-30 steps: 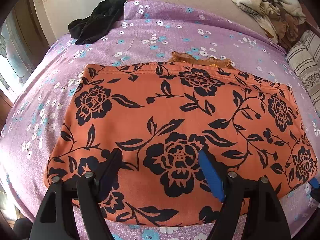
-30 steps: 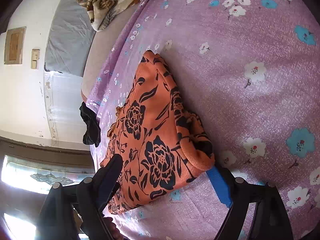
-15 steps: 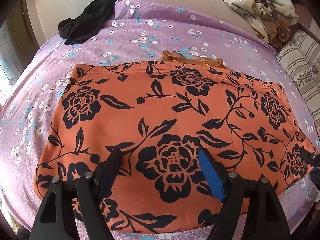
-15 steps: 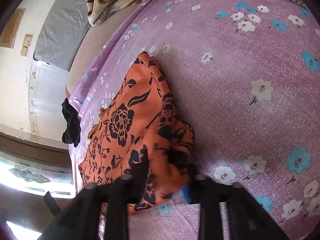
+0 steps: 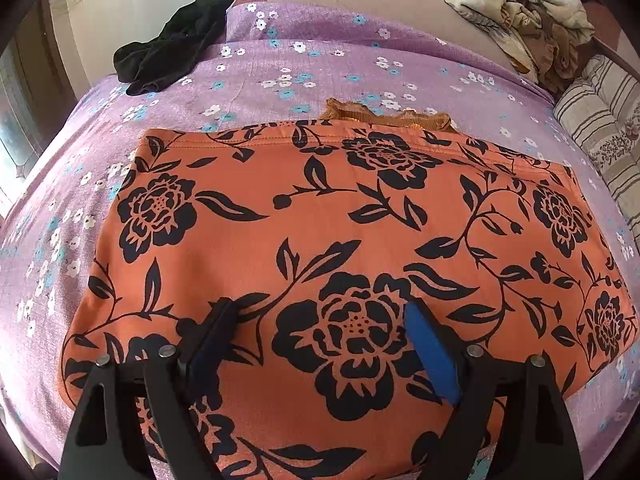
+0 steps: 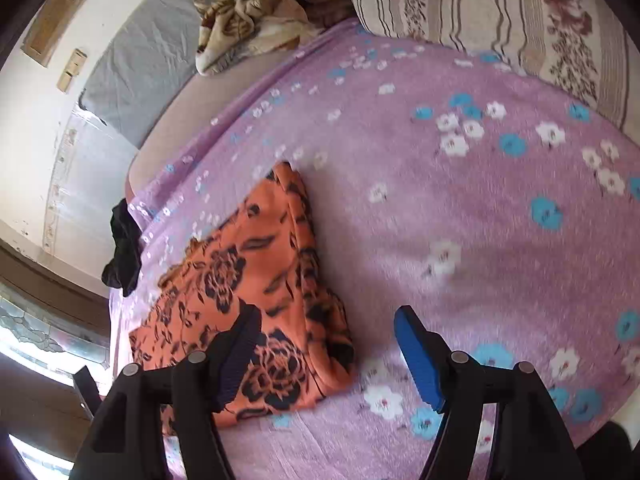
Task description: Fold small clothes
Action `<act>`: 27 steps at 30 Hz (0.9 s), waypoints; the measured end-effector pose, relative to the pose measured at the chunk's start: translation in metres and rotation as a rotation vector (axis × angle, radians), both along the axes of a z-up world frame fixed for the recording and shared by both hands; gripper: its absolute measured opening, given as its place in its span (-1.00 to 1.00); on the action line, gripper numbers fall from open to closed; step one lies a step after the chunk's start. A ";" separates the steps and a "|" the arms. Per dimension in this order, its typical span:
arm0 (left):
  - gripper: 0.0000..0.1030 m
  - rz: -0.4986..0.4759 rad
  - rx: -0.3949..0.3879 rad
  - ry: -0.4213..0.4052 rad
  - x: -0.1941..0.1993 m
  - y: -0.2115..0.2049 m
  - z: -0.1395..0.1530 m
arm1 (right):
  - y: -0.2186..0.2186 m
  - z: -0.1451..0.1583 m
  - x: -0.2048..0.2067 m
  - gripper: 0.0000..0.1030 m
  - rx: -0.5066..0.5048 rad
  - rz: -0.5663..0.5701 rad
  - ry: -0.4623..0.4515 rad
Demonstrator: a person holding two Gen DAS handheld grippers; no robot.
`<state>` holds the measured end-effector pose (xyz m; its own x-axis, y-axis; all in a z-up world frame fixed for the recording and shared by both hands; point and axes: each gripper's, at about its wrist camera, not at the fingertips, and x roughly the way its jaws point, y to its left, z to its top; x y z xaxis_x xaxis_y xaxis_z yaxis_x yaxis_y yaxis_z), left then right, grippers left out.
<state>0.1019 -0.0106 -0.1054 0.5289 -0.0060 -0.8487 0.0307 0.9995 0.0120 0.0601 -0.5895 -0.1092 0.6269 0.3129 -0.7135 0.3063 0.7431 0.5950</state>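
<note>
Both grippers are released. Our left gripper (image 5: 320, 328) hangs over the near half of the orange floral garment (image 5: 344, 240) with its jaws spread wide; they have just been opening a little further, and only flat cloth lies beneath them, nothing pinched. Our right gripper (image 6: 324, 344) has just been opening too, and its jaws stand apart over the garment's (image 6: 256, 280) near corner: the dark pad overlaps the orange cloth, the blue pad sits over bare bedspread, and neither presses on the fabric.

We see the garment lying flat on the purple bedspread (image 5: 280, 68), folded into a wide rectangle with a straight far edge. A strip of orange lace trim (image 5: 384, 114) pokes out from under that far edge. From the right wrist view the corner nearest us looks bunched into thick layers.

Farther out, a black garment (image 5: 172, 48) lies crumpled near the bed's far left edge, well apart. A beige patterned blanket (image 5: 520, 12) is heaped at the far right, beside a striped pillow (image 5: 600, 128).
</note>
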 end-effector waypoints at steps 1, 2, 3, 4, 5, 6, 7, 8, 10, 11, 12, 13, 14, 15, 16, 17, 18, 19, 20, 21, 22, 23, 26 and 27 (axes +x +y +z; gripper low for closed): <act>0.70 -0.001 0.005 -0.003 0.000 -0.001 -0.001 | -0.003 0.004 0.011 0.41 0.010 0.018 -0.011; 0.70 -0.001 0.006 -0.005 0.000 -0.001 -0.001 | -0.004 0.004 0.025 0.41 0.022 0.049 -0.013; 0.71 0.001 0.005 -0.006 0.000 -0.002 -0.001 | -0.003 0.001 0.044 0.41 0.041 0.087 -0.011; 0.71 0.000 0.004 -0.005 0.000 -0.002 -0.001 | -0.001 -0.004 0.065 0.41 0.057 0.123 0.007; 0.71 -0.002 0.002 -0.005 -0.001 -0.002 -0.001 | 0.002 -0.009 0.085 0.41 0.051 0.144 0.033; 0.71 -0.002 0.000 -0.004 -0.001 -0.002 -0.001 | 0.006 -0.014 0.105 0.41 0.042 0.163 0.053; 0.71 -0.004 -0.002 -0.003 -0.001 -0.002 -0.001 | 0.012 -0.020 0.124 0.41 0.040 0.190 0.073; 0.72 -0.005 -0.003 -0.003 -0.001 -0.002 -0.002 | 0.016 -0.025 0.141 0.41 0.022 0.215 0.091; 0.73 -0.006 -0.004 -0.004 -0.001 -0.001 -0.002 | 0.029 -0.037 0.170 0.41 0.011 0.280 0.130; 0.74 -0.007 -0.003 -0.005 -0.001 -0.001 -0.002 | 0.035 -0.041 0.181 0.40 0.008 0.307 0.143; 0.74 -0.008 -0.004 -0.008 -0.001 -0.001 -0.003 | 0.041 -0.041 0.188 0.38 -0.016 0.319 0.134; 0.75 -0.009 -0.004 -0.010 0.000 -0.001 -0.003 | 0.049 -0.039 0.195 0.22 -0.040 0.351 0.123; 0.76 -0.012 -0.005 -0.013 0.000 -0.001 -0.004 | 0.057 -0.039 0.201 -0.33 -0.078 0.390 0.137; 0.76 -0.015 -0.008 -0.015 0.000 0.000 -0.004 | 0.064 -0.038 0.206 -0.54 -0.128 0.407 0.155; 0.77 -0.017 -0.012 -0.017 0.000 0.001 -0.005 | 0.065 -0.036 0.209 -0.72 -0.169 0.405 0.152; 0.78 -0.018 -0.016 -0.018 0.000 0.001 -0.005 | 0.062 -0.033 0.210 -0.76 -0.196 0.384 0.144; 0.78 -0.017 -0.017 -0.020 0.000 0.001 -0.006 | 0.055 -0.034 0.211 -0.77 -0.209 0.346 0.146; 0.79 -0.017 -0.013 -0.022 0.000 0.001 -0.006 | 0.047 -0.039 0.212 -0.77 -0.207 0.313 0.159; 0.81 -0.016 -0.011 -0.024 0.001 0.000 -0.007 | 0.043 -0.045 0.213 -0.77 -0.187 0.302 0.171; 0.82 -0.012 -0.011 -0.026 0.001 0.000 -0.008 | 0.044 -0.046 0.213 -0.76 -0.185 0.306 0.161; 0.83 -0.009 -0.012 -0.025 0.001 -0.001 -0.008 | 0.047 -0.044 0.211 -0.68 -0.202 0.319 0.143; 0.83 -0.009 -0.011 -0.022 0.002 -0.001 -0.008 | 0.048 -0.041 0.210 -0.58 -0.204 0.324 0.141; 0.83 -0.016 -0.033 -0.009 0.002 0.003 -0.004 | 0.034 -0.031 0.197 0.02 -0.205 0.229 0.162; 0.83 -0.017 -0.049 -0.007 0.001 0.006 -0.002 | 0.031 -0.021 0.189 0.10 -0.224 0.194 0.145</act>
<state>0.1030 -0.0047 -0.1072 0.5342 -0.0567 -0.8434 0.0478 0.9982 -0.0369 0.2492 -0.5585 -0.1303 0.4579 0.2416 -0.8555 0.2158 0.9034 0.3706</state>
